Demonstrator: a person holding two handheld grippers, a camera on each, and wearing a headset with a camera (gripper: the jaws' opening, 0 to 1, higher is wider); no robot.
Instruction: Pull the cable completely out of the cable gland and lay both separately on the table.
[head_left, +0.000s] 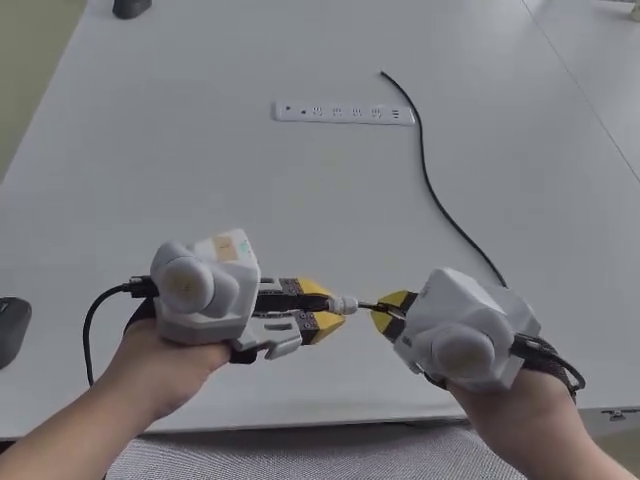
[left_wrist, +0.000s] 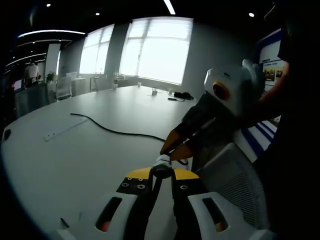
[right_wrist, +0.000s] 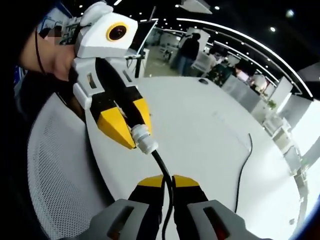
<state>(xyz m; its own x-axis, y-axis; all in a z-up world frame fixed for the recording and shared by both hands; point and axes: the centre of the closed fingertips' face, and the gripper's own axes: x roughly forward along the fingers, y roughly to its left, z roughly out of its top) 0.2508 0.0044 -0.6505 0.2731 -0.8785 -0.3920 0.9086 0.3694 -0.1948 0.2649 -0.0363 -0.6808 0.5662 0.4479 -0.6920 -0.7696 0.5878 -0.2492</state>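
Cable gland (head_left: 343, 305) sits pinched in the left gripper (head_left: 323, 310), up above the near edge of the table (head_left: 200, 180). Its black cable (head_left: 366, 307) sticks out to the right, pinched tight by the right gripper (head_left: 390, 313).

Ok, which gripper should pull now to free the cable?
Right. The right gripper is shut on the cable just beyond the gland, so it can probably draw away while the left gripper clamps the gland.

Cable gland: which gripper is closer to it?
Left. The left gripper is shut on the cable gland; the right gripper clamps the cable just beyond it, not touching the gland.
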